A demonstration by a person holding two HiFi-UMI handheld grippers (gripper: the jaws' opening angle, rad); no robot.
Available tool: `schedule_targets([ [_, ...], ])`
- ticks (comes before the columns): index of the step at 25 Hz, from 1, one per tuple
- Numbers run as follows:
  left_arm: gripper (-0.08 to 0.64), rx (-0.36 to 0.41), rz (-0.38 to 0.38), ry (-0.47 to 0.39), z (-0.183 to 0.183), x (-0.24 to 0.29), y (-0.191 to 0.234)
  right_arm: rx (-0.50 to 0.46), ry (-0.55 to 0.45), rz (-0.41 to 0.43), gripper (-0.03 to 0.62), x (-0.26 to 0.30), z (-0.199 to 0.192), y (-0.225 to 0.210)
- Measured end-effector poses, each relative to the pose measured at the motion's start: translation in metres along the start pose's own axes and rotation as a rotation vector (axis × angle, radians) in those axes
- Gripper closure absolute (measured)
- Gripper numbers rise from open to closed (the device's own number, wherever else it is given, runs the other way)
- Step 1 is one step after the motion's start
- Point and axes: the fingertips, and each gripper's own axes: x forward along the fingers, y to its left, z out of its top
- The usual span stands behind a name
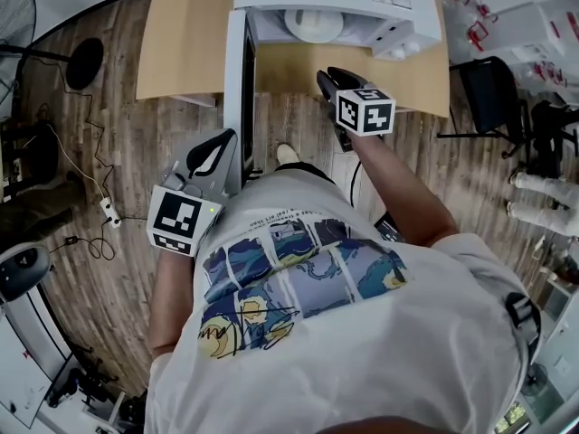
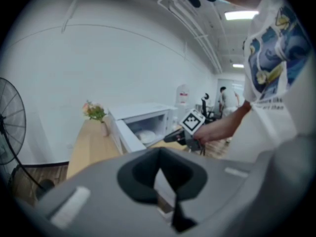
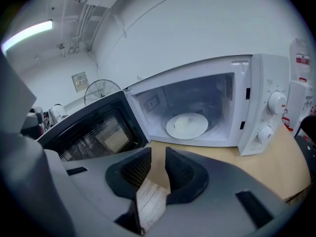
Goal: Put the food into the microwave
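As the food point(image 3: 186, 125) sits in the microwave point(image 3: 259, 80) ahead of the right gripper point(image 3: 158, 156) (jaws slightly apart, empty), clear it before the left gripper point(image 2: 159, 171) (jaws together) swings the door point(image 3: 94, 132).

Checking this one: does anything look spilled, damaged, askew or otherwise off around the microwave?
Nothing stands out. The plate sits flat inside the microwave, whose door stands open to the left. The wooden table shows no spill. The right gripper is open and empty in front of it.
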Motion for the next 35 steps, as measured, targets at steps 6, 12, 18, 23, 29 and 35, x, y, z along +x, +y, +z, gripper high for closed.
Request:
schedule_targets([
  [6, 0.552, 0.005, -0.001, -0.002, 0.000, -0.001, -0.001, -0.013, 0.000, 0.018, 0.532, -0.006, -0.002, 0.009],
  [12, 0.551, -0.001, -0.003, -0.009, -0.002, -0.005, -0.002, -0.021, -0.002, 0.031, 0.554, -0.012, 0.000, 0.018],
  [18, 0.552, -0.003, -0.010, -0.015, -0.002, -0.005, -0.003, -0.020, -0.009, 0.039, 0.566, -0.016, 0.001, 0.024],
  [23, 0.552, -0.020, -0.014, -0.019, -0.003, -0.005, -0.002, 0.000, -0.014, 0.065, 0.571, -0.019, 0.002, 0.030],
  [29, 0.552, -0.046, -0.023, -0.025, -0.005, -0.006, 0.000, -0.003, -0.013, 0.081, 0.574, -0.021, 0.002, 0.038],
  [35, 0.551, -0.065, -0.037, -0.030, -0.005, -0.006, -0.001, -0.022, -0.018, 0.106, 0.584, -0.023, 0.004, 0.045],
])
